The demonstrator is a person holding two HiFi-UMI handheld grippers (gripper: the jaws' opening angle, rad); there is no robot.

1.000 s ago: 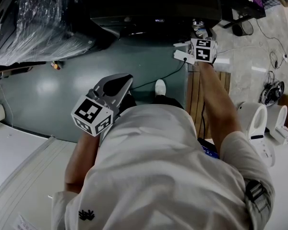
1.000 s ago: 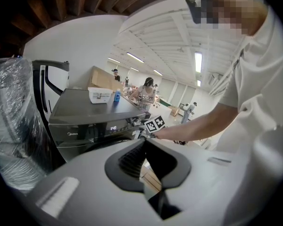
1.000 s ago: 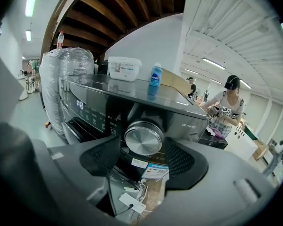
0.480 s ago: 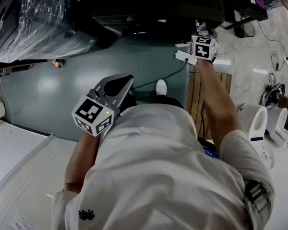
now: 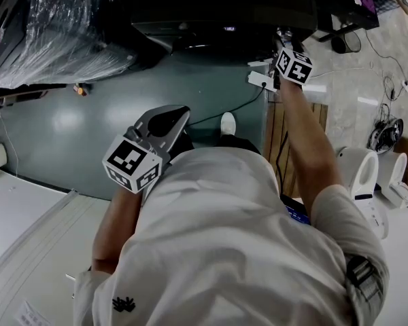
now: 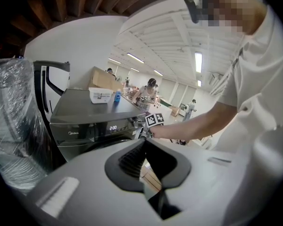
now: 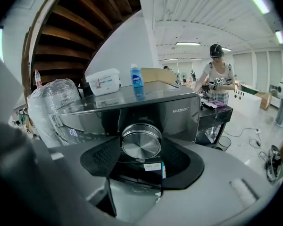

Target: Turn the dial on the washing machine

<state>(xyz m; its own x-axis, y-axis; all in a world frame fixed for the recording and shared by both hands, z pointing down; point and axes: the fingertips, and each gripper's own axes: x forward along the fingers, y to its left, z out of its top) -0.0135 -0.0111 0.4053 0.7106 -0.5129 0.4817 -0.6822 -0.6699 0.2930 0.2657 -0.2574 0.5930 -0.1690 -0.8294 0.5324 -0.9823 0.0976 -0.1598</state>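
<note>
— Where is the dial point(image 7: 141, 144) to be seen?

— Only in the right gripper view. It is set in the front panel of the washing machine point(image 7: 181, 111), toward the panel's right edge, and is clasped between the fingers of the right gripper point(image 7: 142, 158). In the head view it is hidden behind that gripper.

— And the left gripper point(image 6: 145, 142)?

— Its fingers are pressed together on nothing, well apart from the machine. A lit display point(image 6: 112, 127) is shown only in its view. A white tub point(image 7: 103, 81) and a blue bottle point(image 7: 137, 75) are seen on the machine's top, toward its back edge.
</note>
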